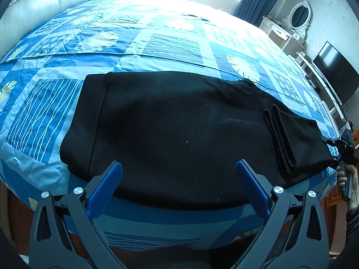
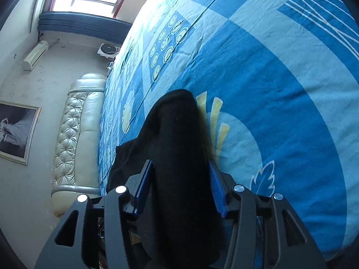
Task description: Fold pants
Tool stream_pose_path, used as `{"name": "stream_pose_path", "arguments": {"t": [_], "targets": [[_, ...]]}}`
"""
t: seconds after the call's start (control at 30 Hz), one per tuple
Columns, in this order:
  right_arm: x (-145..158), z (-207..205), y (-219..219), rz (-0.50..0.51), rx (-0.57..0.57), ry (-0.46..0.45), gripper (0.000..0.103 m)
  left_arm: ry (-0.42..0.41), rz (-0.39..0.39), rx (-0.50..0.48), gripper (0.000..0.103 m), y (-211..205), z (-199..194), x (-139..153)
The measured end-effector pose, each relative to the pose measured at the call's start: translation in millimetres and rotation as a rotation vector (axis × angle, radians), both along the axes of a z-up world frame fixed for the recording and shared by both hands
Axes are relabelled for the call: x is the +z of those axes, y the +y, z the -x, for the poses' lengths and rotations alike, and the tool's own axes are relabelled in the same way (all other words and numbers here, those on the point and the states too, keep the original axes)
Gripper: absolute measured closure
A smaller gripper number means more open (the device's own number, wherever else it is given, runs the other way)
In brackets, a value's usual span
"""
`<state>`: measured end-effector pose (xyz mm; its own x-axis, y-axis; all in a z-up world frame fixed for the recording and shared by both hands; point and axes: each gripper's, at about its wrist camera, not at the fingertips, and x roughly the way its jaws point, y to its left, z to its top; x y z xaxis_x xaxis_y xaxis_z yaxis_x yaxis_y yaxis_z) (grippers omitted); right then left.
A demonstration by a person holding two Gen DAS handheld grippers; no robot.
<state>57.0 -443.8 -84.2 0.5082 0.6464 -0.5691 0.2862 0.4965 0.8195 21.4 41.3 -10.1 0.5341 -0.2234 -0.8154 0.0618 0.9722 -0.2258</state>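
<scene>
Black pants (image 1: 170, 132) lie flat across near edge of bed (image 1: 157, 35), on blue patterned sheet (image 1: 56, 116), folded end at right. Left gripper (image 1: 178, 174) hovers above near hem, jaws spread wide, nothing between them. Right gripper (image 2: 179, 177) at right end of pants, blue fingers (image 2: 216, 192) clamped on thick fold of black cloth. Padded headboard (image 2: 74, 134) far left.
</scene>
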Motion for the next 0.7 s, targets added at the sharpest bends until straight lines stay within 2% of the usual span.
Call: {"name": "stream_pose_path", "arguments": {"t": [0.1,0.2,0.37,0.53,0.63,0.7], "targets": [[-1,26,10,-0.015,0.028,-0.004,0.049,0.002,0.005,-0.001,0.002,-1,0,0],[-5,44,11,-0.062,0.007,-0.010,0.045,0.005,0.008,-0.003,0.002,-2,0,0],[-13,49,9,-0.125,-0.040,-0.023,0.045,0.006,-0.001,-0.011,0.002,-5,1,-1],[-16,51,5,-0.129,-0.060,-0.029,0.046,0.002,-0.006,-0.017,0.002,-6,2,0],[-18,55,2,-0.098,-0.062,-0.027,0.056,0.006,0.000,-0.015,0.002,-6,2,-1],[-20,58,0,-0.076,-0.064,-0.026,0.067,0.008,0.002,-0.015,0.002,-5,2,-1]]}}
